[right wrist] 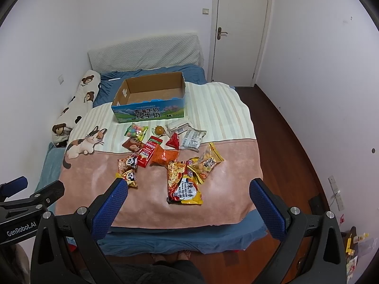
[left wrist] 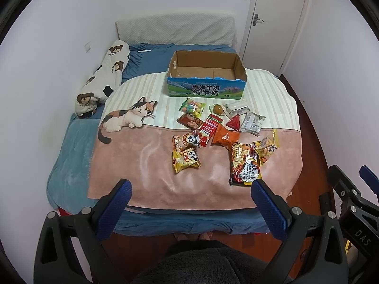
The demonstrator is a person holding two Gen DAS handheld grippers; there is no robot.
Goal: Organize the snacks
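While both hand-held grippers hang apart and empty over the foot of the bed (left wrist: 71,142), the snacks lie loose on the blanket (left wrist: 142,177).

The left hand-held gripper (left wrist: 190,184) and the right hand-held gripper (right wrist: 189,184) each show blue pads spread wide, holding nothing. An open cardboard box (left wrist: 206,90) with a blue printed front sits on the striped part of the blanket, its brown floor bare. Just in front of it the snack packets are scattered: a bag of coloured sweets (left wrist: 192,107), a red packet (left wrist: 208,130), an orange packet (left wrist: 225,137), two panda packets (left wrist: 187,151), a grey-white packet (left wrist: 252,123), and nearest the grippers a large noodle packet (left wrist: 245,164). A bear-print pillow (left wrist: 104,78) lies along the wall.
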